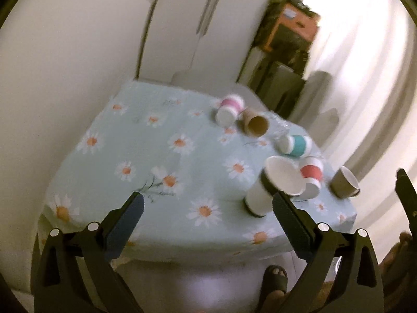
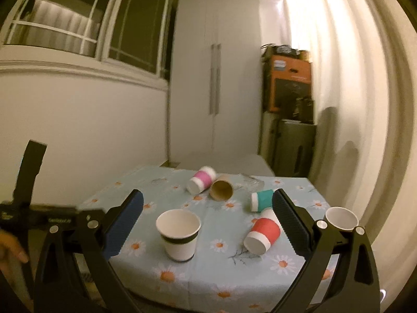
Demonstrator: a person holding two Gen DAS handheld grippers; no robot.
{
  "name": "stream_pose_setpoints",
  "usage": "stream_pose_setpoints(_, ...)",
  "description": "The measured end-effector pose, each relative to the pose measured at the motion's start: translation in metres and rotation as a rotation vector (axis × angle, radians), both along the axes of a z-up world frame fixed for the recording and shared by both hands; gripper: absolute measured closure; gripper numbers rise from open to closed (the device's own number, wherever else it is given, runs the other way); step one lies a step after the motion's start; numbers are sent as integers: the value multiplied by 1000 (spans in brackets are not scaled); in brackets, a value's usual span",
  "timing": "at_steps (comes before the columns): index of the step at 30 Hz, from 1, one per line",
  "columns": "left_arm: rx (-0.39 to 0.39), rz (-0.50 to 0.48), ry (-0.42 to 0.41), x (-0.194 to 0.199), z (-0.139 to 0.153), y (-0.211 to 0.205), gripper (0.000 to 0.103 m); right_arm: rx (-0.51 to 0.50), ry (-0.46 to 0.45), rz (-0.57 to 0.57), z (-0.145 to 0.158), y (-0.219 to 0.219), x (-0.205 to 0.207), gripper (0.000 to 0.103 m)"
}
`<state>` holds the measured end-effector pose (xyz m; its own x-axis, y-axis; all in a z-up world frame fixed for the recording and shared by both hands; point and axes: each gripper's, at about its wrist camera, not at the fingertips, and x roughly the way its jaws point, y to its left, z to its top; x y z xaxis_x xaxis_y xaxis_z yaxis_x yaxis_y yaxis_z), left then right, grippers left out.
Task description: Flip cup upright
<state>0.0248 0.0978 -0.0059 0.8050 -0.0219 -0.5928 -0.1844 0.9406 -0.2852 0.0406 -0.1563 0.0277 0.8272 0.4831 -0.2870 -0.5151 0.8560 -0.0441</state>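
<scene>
Several paper cups sit on a table with a daisy cloth (image 2: pixel 203 274). A white cup with black bands (image 2: pixel 178 234) stands upright near the front; it also shows in the left wrist view (image 1: pixel 271 187). A red cup (image 2: pixel 262 234) lies on its side to its right, also in the left wrist view (image 1: pixel 311 176). A teal cup (image 2: pixel 262 199), a pink cup (image 2: pixel 201 182) and a brown cup (image 2: pixel 221 187) lie on their sides farther back. A grey-brown cup (image 2: pixel 341 217) stands upright at the right edge. My left gripper (image 1: pixel 208 206) and my right gripper (image 2: pixel 208 203) are open and empty, above the table's front edge.
A clear glass (image 2: pixel 250 180) lies at the table's back. A white wardrobe (image 2: pixel 216 83) and stacked boxes (image 2: pixel 289 83) stand behind the table. A curtain (image 2: pixel 351 104) hangs at the right. My sandalled foot (image 1: pixel 275 279) is below the table's front edge.
</scene>
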Motion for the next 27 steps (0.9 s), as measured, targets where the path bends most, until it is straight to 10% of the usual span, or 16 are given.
stream_pose_setpoints(27,238,-182,-39,-45,16,-93,7,-67,118,146,-14,-52,6,5)
